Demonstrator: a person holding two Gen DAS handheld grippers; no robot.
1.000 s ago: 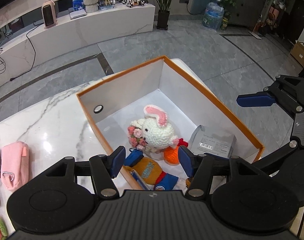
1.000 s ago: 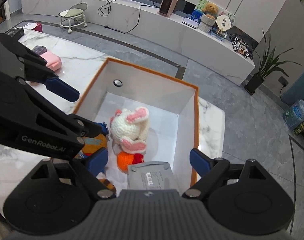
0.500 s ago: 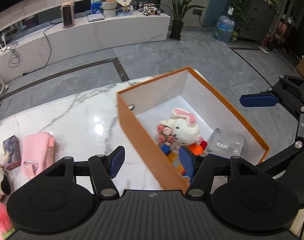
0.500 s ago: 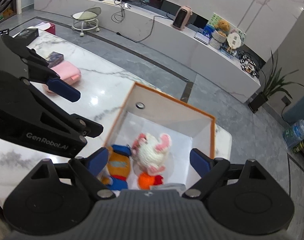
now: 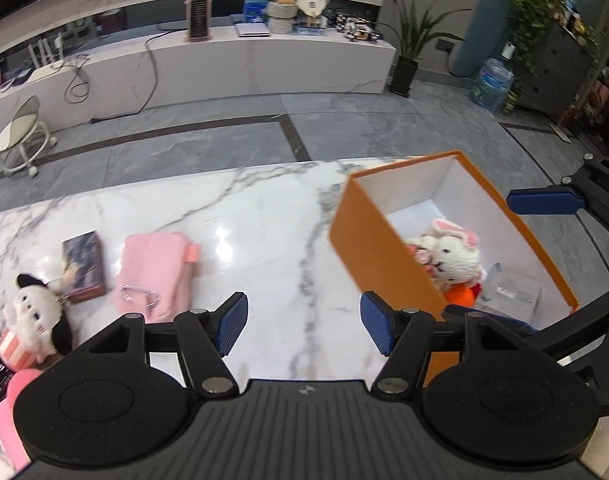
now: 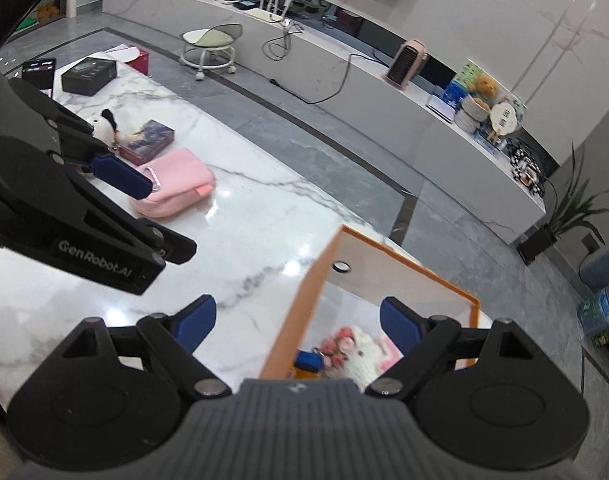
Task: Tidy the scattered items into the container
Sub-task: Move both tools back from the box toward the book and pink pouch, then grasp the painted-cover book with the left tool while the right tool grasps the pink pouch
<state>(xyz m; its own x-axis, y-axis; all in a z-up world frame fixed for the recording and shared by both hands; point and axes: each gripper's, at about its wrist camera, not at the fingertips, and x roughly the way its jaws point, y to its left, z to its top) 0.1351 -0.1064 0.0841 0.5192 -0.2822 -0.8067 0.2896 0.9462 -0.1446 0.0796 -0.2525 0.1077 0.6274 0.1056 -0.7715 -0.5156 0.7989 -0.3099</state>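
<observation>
Orange cardboard box with white lining (image 5: pixel 378 258) sits at the right end of the white marble tabletop (image 5: pixel 264 232), open side up so items drop straight in; it already holds a white crocheted rabbit with pink ears (image 5: pixel 454 254), an orange knitted piece under it (image 5: pixel 460 296), a clear plastic packet (image 5: pixel 512 290) and, in the right wrist view, something blue (image 6: pixel 308 358) I can't identify. Left gripper (image 5: pixel 302 328) is over bare marble just left of the box wall, jaws empty and opening, likely prepping for the next pick. Right gripper (image 6: pixel 296 320) straddles the box's near-left wall, jaws spread wide with nothing pinched; no pad touches the cardboard as far as I can tell. Still loose, all grouped at the far left of the table: a soft pink fabric pouch with a metal clip (image 5: pixel 154 272), a small dark printed rectangular box (image 5: pixel 82 266) just left of it, and a white plush toy with black ears (image 5: pixel 34 316) touching or nearly touching that box. Pouch is nearest the left gripper, so my guess is it goes next. A black flat case (image 6: pixel 89 75) and a dark phone-like slab (image 6: pixel 38 70) lie at the far end; unclear if they count. More pink stuff at the left view's lower-left edge (image 5: pixel 8 420), too cropped to name.
</observation>
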